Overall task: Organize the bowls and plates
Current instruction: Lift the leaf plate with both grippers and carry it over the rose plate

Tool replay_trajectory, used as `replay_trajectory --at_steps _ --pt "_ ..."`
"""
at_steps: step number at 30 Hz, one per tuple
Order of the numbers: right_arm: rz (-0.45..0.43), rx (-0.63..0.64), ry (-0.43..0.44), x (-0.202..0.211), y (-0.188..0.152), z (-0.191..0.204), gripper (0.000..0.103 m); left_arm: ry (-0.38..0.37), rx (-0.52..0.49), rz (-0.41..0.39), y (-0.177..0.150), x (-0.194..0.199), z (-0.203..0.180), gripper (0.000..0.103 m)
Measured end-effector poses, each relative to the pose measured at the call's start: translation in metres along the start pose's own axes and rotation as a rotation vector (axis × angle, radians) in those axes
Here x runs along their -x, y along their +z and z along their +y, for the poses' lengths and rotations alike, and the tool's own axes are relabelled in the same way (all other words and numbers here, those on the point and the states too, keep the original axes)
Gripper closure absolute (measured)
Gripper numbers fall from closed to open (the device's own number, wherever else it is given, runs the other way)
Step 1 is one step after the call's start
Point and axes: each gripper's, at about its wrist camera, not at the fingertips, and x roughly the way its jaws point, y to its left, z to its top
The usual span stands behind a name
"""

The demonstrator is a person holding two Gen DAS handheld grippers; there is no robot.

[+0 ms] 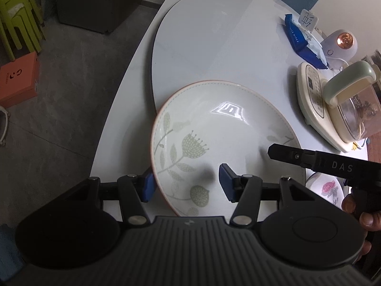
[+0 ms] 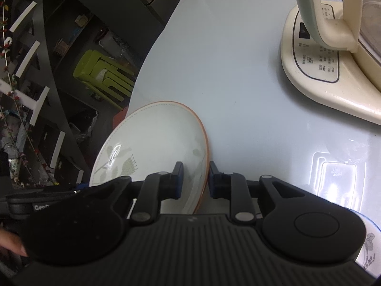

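Note:
A large white plate with green leaf and flower prints and an orange rim (image 1: 226, 128) lies on the white table. My left gripper (image 1: 187, 186) is open, its blue pads straddling the plate's near-left rim. My right gripper (image 2: 196, 178) straddles the plate's right rim (image 2: 154, 138), jaws narrowly apart with a small gap showing on each side; it shows as a black finger (image 1: 285, 153) in the left wrist view. A second dish with a pink rose print (image 1: 329, 188) sits at the right, also in the right wrist view (image 2: 371, 245).
A cream kettle base with a glass kettle (image 1: 333, 104) stands at the right, also in the right wrist view (image 2: 333, 59). A blue wipes pack (image 1: 302, 38) and a small white device (image 1: 343, 43) lie beyond. Green stools (image 1: 19, 16) and an orange box (image 1: 19, 78) are on the floor left.

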Motion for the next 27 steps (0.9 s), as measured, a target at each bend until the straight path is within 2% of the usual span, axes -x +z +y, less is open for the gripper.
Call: replay_trajectory --at_steps 13,27 --pt "-0.073 0.024 -0.007 0.041 0.000 0.007 0.078 -0.034 -0.058 -0.022 0.006 0.038 -0.017 0.043" --pt "-0.193 -0.047 -0.076 0.119 -0.027 -0.006 0.078 -0.123 -0.190 -0.043 -0.002 0.082 -0.080 0.043"
